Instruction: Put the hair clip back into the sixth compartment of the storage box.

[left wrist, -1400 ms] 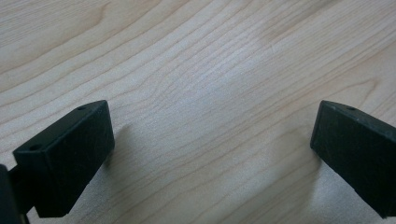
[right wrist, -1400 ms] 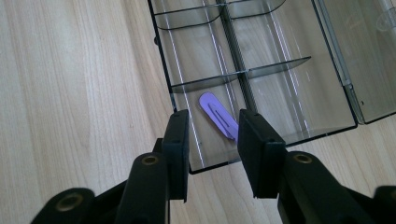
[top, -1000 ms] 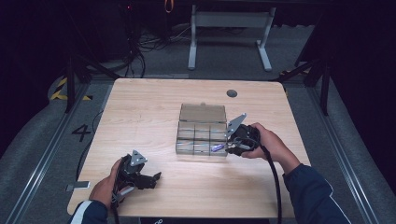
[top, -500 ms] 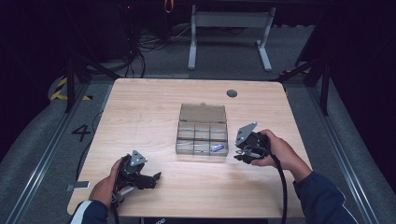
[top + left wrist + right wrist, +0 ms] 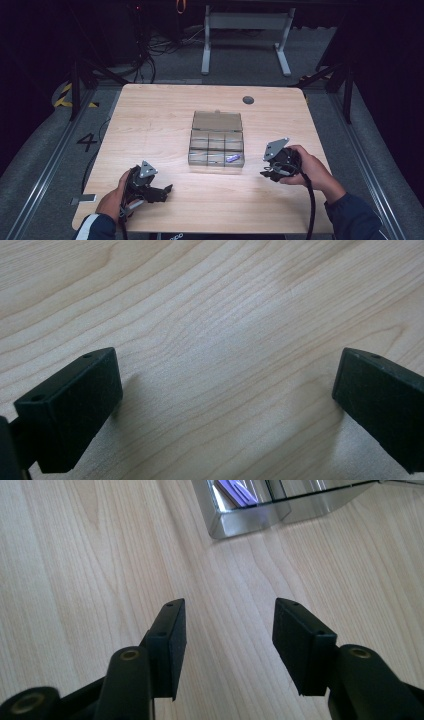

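Note:
A clear compartment box (image 5: 217, 145) with its lid (image 5: 217, 120) open stands at the table's middle. A small purple item (image 5: 232, 158) lies in its near right compartment, also seen in the right gripper view as the purple item (image 5: 235, 491). My right gripper (image 5: 266, 173) hovers to the right of the box, apart from it; its jaws have just been opening and nothing is between them (image 5: 229, 630). My left gripper (image 5: 165, 192) rests near the table's front left, open over bare wood (image 5: 227, 385).
The light wooden table (image 5: 150, 125) has a dark round grommet (image 5: 248, 100) near its far edge. Beyond it a metal desk frame (image 5: 245, 30) and cables lie on the grey floor. A cable (image 5: 310, 210) trails from the right gripper.
My right gripper has drawn back to the right, away from the box, and its jaws have spread wider. The left gripper has stayed put.

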Demonstrator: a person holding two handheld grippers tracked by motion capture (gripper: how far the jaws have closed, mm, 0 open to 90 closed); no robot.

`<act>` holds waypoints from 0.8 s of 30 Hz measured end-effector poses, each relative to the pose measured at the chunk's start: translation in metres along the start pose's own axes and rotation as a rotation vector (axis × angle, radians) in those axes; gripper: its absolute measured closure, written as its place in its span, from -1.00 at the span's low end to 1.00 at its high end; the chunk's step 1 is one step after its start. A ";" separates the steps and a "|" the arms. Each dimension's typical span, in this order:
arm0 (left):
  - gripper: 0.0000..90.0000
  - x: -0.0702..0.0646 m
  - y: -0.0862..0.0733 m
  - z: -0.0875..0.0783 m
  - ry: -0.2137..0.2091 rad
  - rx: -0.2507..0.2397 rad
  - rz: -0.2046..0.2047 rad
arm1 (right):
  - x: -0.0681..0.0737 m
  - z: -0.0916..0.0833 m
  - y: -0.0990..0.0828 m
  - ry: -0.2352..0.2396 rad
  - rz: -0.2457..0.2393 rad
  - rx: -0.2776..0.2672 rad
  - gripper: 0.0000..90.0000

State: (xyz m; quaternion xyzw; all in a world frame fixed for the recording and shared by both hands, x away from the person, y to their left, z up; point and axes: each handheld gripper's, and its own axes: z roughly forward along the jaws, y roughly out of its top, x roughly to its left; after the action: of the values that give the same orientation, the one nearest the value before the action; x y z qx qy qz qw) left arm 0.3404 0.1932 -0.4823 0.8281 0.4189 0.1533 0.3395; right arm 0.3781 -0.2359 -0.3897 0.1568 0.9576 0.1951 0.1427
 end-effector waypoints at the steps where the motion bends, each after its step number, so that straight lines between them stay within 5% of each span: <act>1: -1.00 0.000 0.000 0.000 0.000 0.000 0.000 | 0.000 0.000 -0.002 -0.005 0.003 -0.005 0.05; 13: -1.00 0.000 0.000 0.000 0.000 0.000 0.000 | 0.005 -0.005 -0.029 -0.043 0.017 -0.063 -0.03; 24: -1.00 0.000 0.000 0.000 0.000 0.000 0.000 | 0.009 -0.001 -0.059 -0.062 0.069 -0.062 -0.11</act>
State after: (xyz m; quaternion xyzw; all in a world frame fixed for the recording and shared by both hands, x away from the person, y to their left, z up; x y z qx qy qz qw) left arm 0.3404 0.1932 -0.4824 0.8281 0.4189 0.1533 0.3396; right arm 0.3551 -0.2841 -0.4156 0.1913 0.9402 0.2244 0.1703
